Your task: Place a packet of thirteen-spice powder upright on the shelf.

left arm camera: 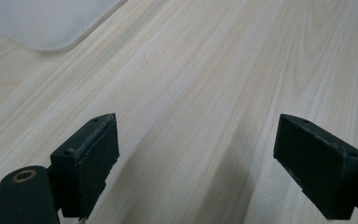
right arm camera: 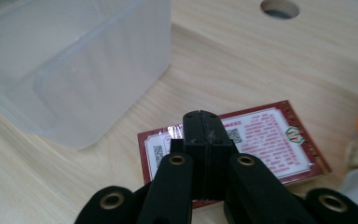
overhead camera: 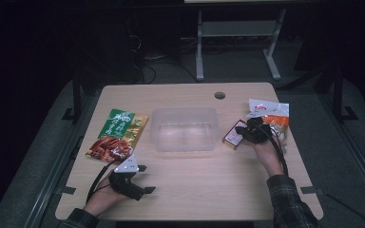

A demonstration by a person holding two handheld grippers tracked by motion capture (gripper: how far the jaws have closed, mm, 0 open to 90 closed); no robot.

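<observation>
My right gripper point(right arm camera: 201, 117) is shut, its two black pads pressed flat together with nothing between them. It hovers just over the near edge of a flat red packet with a white label point(right arm camera: 265, 140), which lies on the wooden table. In the high view that packet point(overhead camera: 232, 137) sits to the right of a clear plastic container point(overhead camera: 184, 111), with the right gripper point(overhead camera: 243, 129) over it. My left gripper point(left arm camera: 198, 129) is open above bare wood, and it rests near the table's front left point(overhead camera: 146, 179).
A green and red snack bag point(overhead camera: 116, 133) lies left of the container. White and orange packets point(overhead camera: 269, 112) lie by the right hand. A round cable hole point(overhead camera: 219, 95) marks the far edge. The container's corner point(left arm camera: 42, 28) lies ahead of the left gripper.
</observation>
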